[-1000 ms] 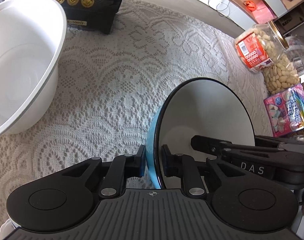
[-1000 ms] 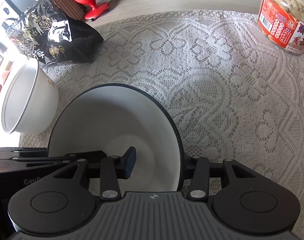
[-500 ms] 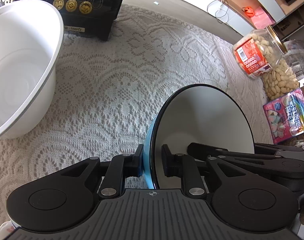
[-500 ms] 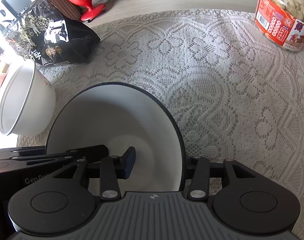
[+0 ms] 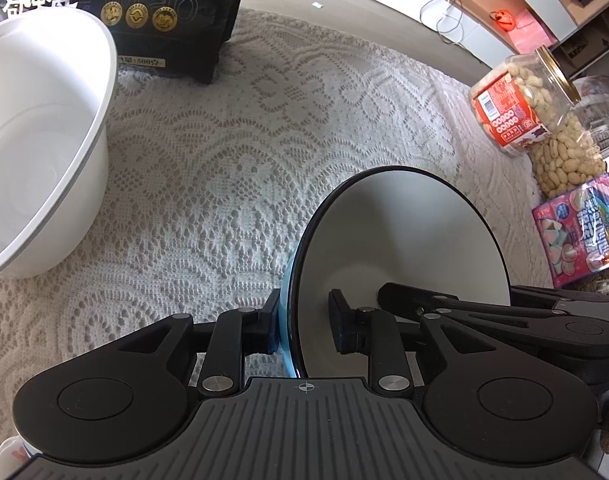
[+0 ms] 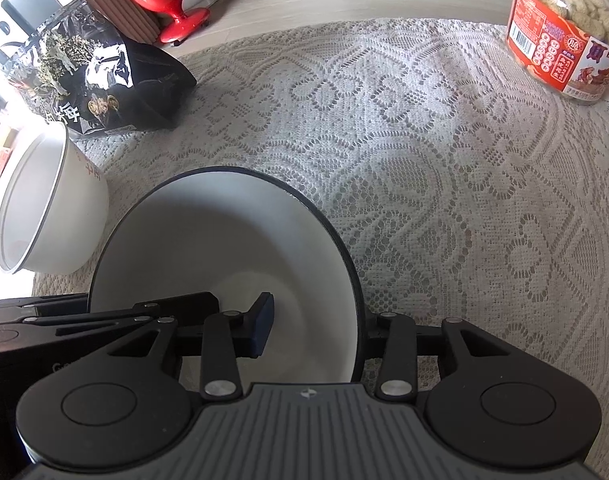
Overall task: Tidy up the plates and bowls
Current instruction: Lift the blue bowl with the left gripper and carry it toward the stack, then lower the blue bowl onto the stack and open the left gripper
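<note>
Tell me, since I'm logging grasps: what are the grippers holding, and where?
Both straddle the rim of the blue bowl: left gripper at its left wall, right gripper at its right wall, one finger inside, one outside; jaws look slightly open.
</note>
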`<state>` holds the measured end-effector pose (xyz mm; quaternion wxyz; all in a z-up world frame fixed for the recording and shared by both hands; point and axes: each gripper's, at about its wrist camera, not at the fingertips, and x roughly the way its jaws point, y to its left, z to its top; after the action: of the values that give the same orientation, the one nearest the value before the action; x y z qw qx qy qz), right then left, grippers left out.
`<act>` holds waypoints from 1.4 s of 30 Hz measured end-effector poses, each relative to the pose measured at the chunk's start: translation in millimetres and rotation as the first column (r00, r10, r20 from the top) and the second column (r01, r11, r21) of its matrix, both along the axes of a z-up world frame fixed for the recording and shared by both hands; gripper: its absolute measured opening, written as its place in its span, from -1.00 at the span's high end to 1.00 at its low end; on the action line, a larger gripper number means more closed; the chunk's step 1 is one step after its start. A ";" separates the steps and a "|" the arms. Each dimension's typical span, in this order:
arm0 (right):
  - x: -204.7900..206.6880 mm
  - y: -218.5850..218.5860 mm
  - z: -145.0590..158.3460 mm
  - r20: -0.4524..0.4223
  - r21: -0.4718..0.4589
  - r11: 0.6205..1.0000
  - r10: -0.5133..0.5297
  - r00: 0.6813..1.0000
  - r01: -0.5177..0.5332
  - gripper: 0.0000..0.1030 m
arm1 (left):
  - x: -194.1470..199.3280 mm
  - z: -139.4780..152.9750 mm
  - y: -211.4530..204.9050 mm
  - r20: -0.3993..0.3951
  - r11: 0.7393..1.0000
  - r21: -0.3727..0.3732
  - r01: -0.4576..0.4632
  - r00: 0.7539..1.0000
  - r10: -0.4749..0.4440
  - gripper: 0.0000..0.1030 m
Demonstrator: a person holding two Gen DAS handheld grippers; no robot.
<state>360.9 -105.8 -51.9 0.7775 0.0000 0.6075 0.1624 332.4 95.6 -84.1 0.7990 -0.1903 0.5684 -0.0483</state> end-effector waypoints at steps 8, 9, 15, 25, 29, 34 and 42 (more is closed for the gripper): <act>-0.5 -2.4 3.1 0.001 -0.001 1.000 -0.023 1.000 0.023 0.28 | 0.2 2.4 -7.8 0.001 0.999 0.044 0.028 1.000 -0.028 0.46; -0.3 -1.9 4.0 0.001 -0.005 1.000 -0.025 1.000 0.025 0.28 | 0.2 2.5 -7.6 0.000 0.999 0.041 0.027 1.000 -0.027 0.45; -8.1 2.5 18.8 0.040 -0.020 1.000 -0.009 0.999 0.010 0.35 | -2.5 9.7 1.1 0.018 1.000 0.009 0.008 1.000 -0.008 0.43; -30.6 -5.9 63.2 0.098 0.024 0.999 -0.031 0.995 0.029 0.37 | -28.0 57.3 -11.1 0.149 0.997 0.068 0.043 0.987 -0.053 0.47; -45.9 -15.5 87.4 0.131 0.027 0.999 -0.029 0.991 0.025 0.36 | -45.8 80.0 -22.4 0.185 0.995 0.085 0.059 0.980 -0.074 0.47; -71.0 -38.9 119.5 0.185 0.018 0.999 -0.036 0.982 0.033 0.36 | -63.4 107.4 -43.9 0.211 0.992 0.081 0.092 0.972 -0.107 0.45; -128.4 -88.2 124.1 0.180 0.003 0.999 -0.052 0.982 0.052 0.36 | -104.1 114.4 -90.7 0.139 0.973 0.074 0.220 0.963 -0.229 0.45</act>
<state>232.5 -194.0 72.2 0.8331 0.0007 0.5348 0.1410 228.3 4.8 30.4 0.8333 -0.0972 0.5270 -0.1359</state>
